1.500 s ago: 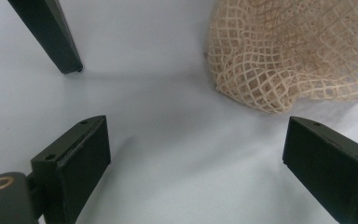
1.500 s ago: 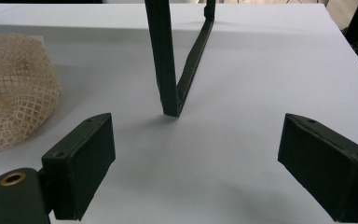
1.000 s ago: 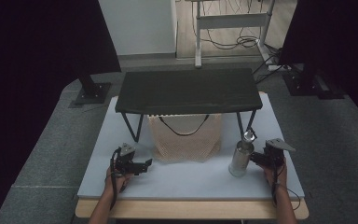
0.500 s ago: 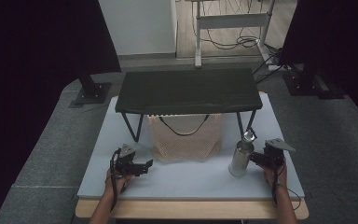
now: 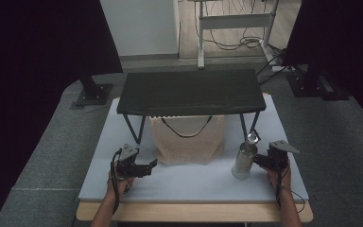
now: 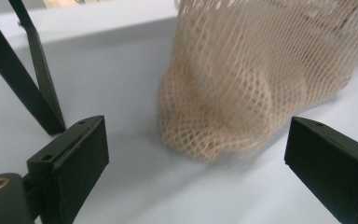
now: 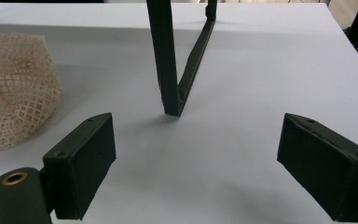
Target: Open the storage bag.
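High view: pale grey-white bench [image 5: 194,182] w/ a low black rectangular shelf on thin angled metal legs [image 5: 189,92] standing across its far half. Under the shelf's front edge lies a beige mesh net bag w/ dark cord handle [image 5: 187,139], spilling toward the near side. Left gripper [image 5: 147,166] sits near the front-left of the bench, held in the person's left hand [image 5: 118,179], pointing right toward the bag's lower-left corner, just beside it but apart. Right gripper [image 5: 256,160] is at front-right, held in the right hand [image 5: 279,172], pointing left; a silver metal bottle w/ narrow cap [image 5: 244,158] stands upright just beside its tip, near the shelf's right leg; can't tell from here if they touch. Left gripper view: jaws spread wide, nothing btwn them, the mesh bag's [image 6: 256,79] bulging corner ahead on the bench, black shelf leg [image 6: 23,70] at left. Right gripper view: jaws wide apart too, empty; V-shaped shelf leg [image 7: 177,60] straight ahead, edge of the bag [image 7: 14,88] at left.
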Motion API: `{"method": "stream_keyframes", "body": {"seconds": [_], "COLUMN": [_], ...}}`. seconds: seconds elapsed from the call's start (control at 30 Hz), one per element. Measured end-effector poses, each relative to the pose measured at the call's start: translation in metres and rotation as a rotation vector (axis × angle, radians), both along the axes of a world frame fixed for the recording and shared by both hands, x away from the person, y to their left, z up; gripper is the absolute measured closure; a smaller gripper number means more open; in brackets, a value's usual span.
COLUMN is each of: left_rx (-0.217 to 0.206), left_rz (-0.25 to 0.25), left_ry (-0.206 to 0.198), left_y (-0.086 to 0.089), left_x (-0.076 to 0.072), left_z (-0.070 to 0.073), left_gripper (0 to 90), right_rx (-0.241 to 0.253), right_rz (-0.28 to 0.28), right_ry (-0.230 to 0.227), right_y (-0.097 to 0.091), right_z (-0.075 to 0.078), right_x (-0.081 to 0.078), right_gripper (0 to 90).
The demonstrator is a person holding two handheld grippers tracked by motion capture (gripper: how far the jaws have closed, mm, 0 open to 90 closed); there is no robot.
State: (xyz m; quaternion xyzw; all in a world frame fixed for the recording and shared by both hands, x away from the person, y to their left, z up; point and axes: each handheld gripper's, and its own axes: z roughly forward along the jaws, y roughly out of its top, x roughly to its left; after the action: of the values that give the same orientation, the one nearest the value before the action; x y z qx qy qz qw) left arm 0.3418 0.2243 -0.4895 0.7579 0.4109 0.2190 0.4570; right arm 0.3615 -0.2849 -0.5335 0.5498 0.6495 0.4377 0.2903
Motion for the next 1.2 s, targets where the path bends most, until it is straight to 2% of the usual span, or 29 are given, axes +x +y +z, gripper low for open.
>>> {"method": "stream_keyframes", "body": {"seconds": [0.17, 0.43, 0.9, 1.2], "left_rx": [0.003, 0.004, 0.081, 0.108], "left_rz": [-0.018, -0.056, -0.148, -0.185], "left_ry": [-0.042, -0.067, -0.106, -0.116], "left_y": [-0.007, -0.022, -0.051, -0.066], "left_x": [-0.006, -0.009, -0.003, 0.001], "left_z": [0.01, 0.021, 0.037, 0.041], "left_gripper": [5.9, 5.7, 5.2, 5.0], "right_rx": [0.004, 0.006, 0.004, 0.004], "right_rz": [0.001, 0.003, 0.004, 0.006], "right_ry": [-0.002, -0.002, -0.005, -0.006], "right_y": [0.0, 0.0, 0.0, 0.0], "right_z": [0.0, 0.0, 0.0, 0.0], "right_x": [0.0, 0.0, -0.001, -0.001], "right_gripper": [10.6, 10.6, 11.0, 11.1]}}
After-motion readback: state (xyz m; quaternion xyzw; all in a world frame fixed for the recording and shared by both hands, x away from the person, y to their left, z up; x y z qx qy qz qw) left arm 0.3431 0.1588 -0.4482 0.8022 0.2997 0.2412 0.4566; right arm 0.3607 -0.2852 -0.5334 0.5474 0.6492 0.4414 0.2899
